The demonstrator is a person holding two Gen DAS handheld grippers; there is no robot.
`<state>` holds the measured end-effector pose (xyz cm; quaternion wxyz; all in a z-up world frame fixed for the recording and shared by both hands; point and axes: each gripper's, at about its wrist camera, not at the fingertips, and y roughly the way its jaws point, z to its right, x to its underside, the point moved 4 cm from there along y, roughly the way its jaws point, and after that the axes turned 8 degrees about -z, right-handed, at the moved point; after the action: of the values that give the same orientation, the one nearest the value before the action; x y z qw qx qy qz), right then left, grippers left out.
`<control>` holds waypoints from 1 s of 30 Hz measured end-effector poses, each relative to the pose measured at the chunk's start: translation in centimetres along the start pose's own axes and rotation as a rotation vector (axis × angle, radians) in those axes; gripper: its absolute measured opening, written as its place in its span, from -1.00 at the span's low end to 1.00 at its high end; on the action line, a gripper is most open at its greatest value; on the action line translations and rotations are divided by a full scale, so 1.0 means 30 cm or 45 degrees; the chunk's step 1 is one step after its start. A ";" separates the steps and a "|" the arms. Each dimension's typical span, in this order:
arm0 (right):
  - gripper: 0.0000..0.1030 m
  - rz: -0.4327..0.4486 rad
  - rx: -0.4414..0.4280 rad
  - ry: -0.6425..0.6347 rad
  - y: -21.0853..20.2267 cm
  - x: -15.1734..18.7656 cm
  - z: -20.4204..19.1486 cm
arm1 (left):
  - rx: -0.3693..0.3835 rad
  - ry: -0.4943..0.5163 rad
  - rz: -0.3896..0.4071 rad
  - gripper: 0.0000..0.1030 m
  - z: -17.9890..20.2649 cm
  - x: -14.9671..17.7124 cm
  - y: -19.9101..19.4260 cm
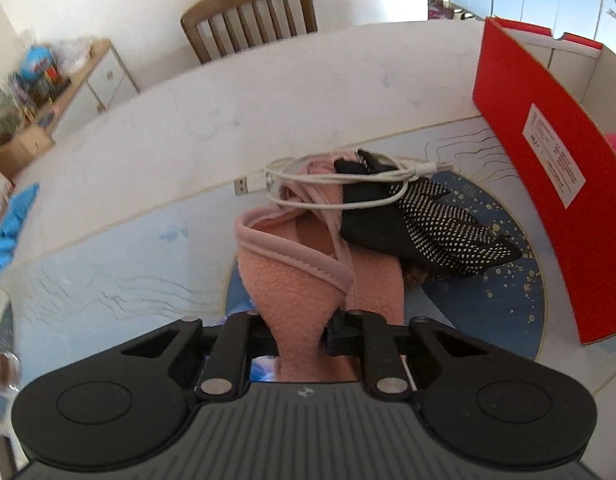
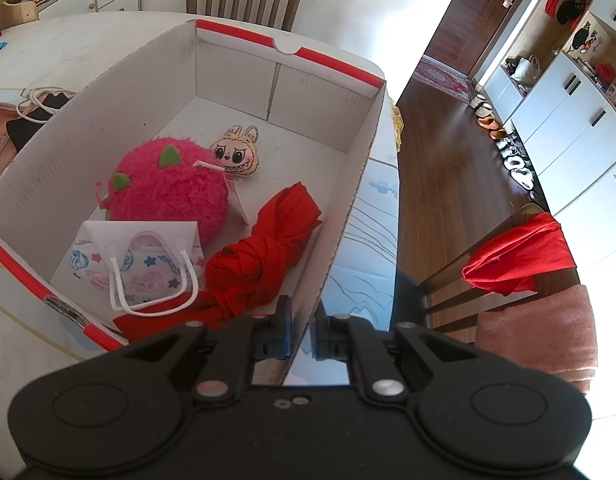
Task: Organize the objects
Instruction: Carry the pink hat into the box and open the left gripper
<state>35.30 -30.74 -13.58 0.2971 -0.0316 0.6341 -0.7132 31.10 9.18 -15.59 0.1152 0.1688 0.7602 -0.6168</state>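
Between left fingers (image 1: 267, 332), pink fleece (image 1: 295, 280)

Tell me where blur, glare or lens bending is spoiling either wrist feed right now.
Left wrist view: sharp on the pink fleece item in the left gripper, smeared at the far left edge, table edge bowed by the fisheye. Right wrist view: box contents crisp; daylight blows out the right edge, and the box walls curve.

Pink fleece cloth (image 1: 303, 280), black white-dotted glove (image 1: 440, 224), white cable (image 1: 332, 178), red box (image 1: 548, 184) with white inside, fuzzy magenta plush (image 2: 167, 192).
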 end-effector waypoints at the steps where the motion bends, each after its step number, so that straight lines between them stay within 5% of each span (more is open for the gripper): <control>1: -0.84 0.000 0.001 -0.001 0.000 0.000 0.000 | 0.005 0.001 0.014 -0.76 -0.001 0.000 -0.015; 17: -0.85 0.004 0.005 -0.011 0.000 0.007 -0.001 | 0.264 -0.126 0.213 -0.79 -0.045 0.001 -0.319; 30: -0.85 0.004 0.008 -0.011 -0.001 0.007 -0.002 | 0.389 -0.058 0.360 -0.79 0.026 -0.068 -0.524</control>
<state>35.09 -30.80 -13.63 0.3011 -0.0327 0.6307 -0.7145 26.66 5.32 -0.85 0.1908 0.2754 0.6236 -0.7063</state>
